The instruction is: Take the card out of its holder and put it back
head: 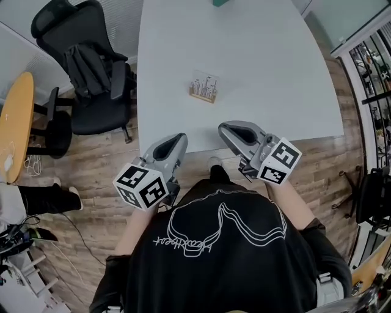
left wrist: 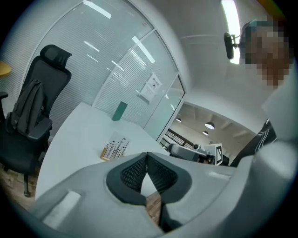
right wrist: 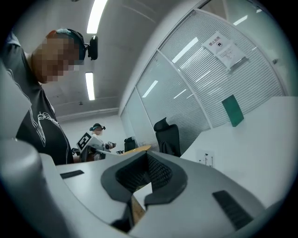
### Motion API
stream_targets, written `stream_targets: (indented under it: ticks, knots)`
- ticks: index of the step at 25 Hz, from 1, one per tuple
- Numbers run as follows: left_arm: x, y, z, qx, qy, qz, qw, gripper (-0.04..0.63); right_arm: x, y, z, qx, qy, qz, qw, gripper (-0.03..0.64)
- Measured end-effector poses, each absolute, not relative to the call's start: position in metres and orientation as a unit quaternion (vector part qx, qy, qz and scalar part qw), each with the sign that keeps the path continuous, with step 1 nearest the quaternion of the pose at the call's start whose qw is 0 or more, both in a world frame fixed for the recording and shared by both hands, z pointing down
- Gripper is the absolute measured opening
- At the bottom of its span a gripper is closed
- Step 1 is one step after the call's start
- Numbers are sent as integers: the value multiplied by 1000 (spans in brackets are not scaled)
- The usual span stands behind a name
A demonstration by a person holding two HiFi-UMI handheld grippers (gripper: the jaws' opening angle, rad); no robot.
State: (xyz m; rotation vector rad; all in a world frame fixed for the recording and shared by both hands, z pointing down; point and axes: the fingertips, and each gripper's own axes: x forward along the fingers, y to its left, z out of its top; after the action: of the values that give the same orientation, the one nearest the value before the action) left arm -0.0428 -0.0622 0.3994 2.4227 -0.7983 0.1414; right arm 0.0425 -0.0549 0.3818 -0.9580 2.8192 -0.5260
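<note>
Not begun: left claw (head: 179, 138) and right claw (head: 223, 128) are pinched together (both empty). The next move probably calls for opening one and reaching to the card (head: 205, 83) ahead.

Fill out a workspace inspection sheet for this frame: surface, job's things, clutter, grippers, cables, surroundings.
Surface: white table, mostly bare.
Job's things: card holder mid-table with the card standing in it, untouched.
Clutter: green object at the table's far edge.
Grippers: left gripper and right gripper both shut and empty, at the table's near edge, short of the holder.
Cables: white cable loops on the floor by the round wooden table.
Surroundings: black office chair holding a dark bag, wood-look floor, glass partition.
</note>
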Motion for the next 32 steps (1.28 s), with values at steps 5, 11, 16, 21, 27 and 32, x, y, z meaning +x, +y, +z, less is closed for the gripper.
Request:
stream_targets:
  ticks: [5, 11, 16, 21, 27, 32]
  knots:
    - [-37, -37, 382, 923, -276, 43, 264, 12, 30, -13, 386, -301, 936, -182, 29, 8]
    - [-29, -8, 374, 939, -256, 53, 224, 14, 30, 18, 390, -319, 925, -206, 29, 8]
    - [-28, 2, 374, 942, -243, 52, 224, 13, 24, 28, 395, -333, 925, -183, 4, 7]
    - [-31, 3, 373, 944, -241, 50, 222, 14, 22, 27, 396, -339, 921, -191, 8, 6]
    - [-34, 10, 373, 944, -242, 50, 218, 14, 19, 28, 391, -338, 922, -190, 13, 7]
    - [-37, 15, 368, 945, -243, 48, 212, 13, 12, 33, 383, -335, 925, -181, 15, 8]
